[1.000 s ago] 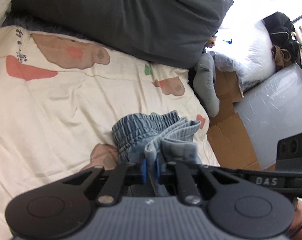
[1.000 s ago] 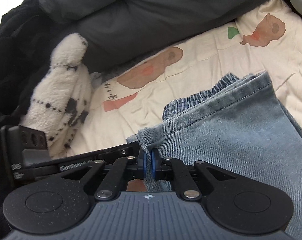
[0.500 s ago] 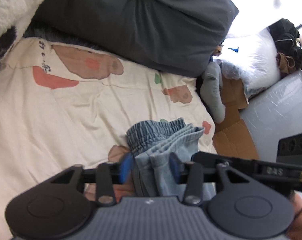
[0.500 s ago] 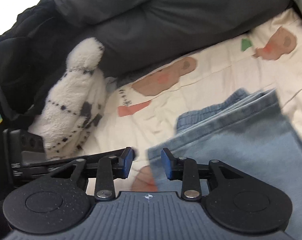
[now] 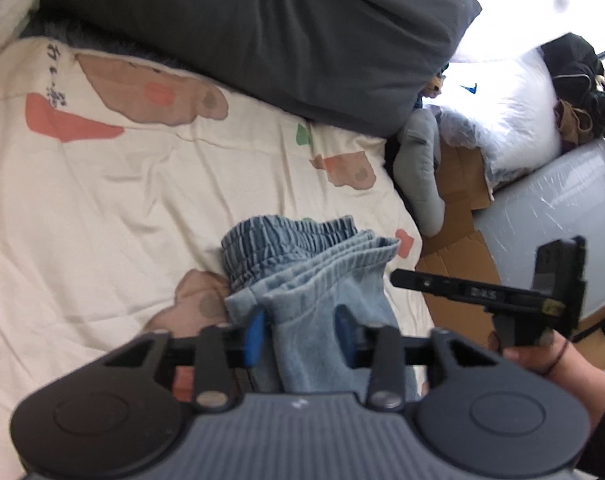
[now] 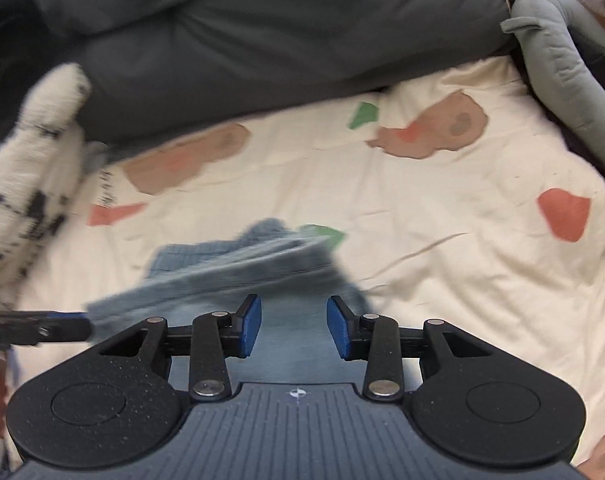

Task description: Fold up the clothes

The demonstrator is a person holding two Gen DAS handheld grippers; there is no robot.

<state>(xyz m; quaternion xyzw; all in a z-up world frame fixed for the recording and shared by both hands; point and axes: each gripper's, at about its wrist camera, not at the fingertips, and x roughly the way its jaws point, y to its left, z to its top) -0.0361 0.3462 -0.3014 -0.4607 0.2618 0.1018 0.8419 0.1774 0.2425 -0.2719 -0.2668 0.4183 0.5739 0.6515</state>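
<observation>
A pair of light blue denim shorts [image 5: 302, 276] with an elastic waistband lies folded on the cream patterned bedsheet [image 5: 102, 208]. My left gripper [image 5: 300, 334] is open, its blue pads either side of the denim edge without clamping it. My right gripper [image 6: 294, 330] is open just above the shorts [image 6: 242, 268], which look blurred in the right wrist view. The right gripper's side also shows in the left wrist view [image 5: 482, 292], held in a hand at the right.
A dark grey duvet [image 5: 262, 28] lies across the head of the bed. A white spotted plush toy [image 6: 26, 168] lies at the left. A grey pillow [image 6: 562, 60], cardboard [image 5: 458, 256] and a white bag [image 5: 506, 108] lie beyond the bed's right edge.
Both grippers were shut on the denim edge a second ago and have opened and let it go. The shorts have dropped onto the sheet; the right gripper has swung to the right.
</observation>
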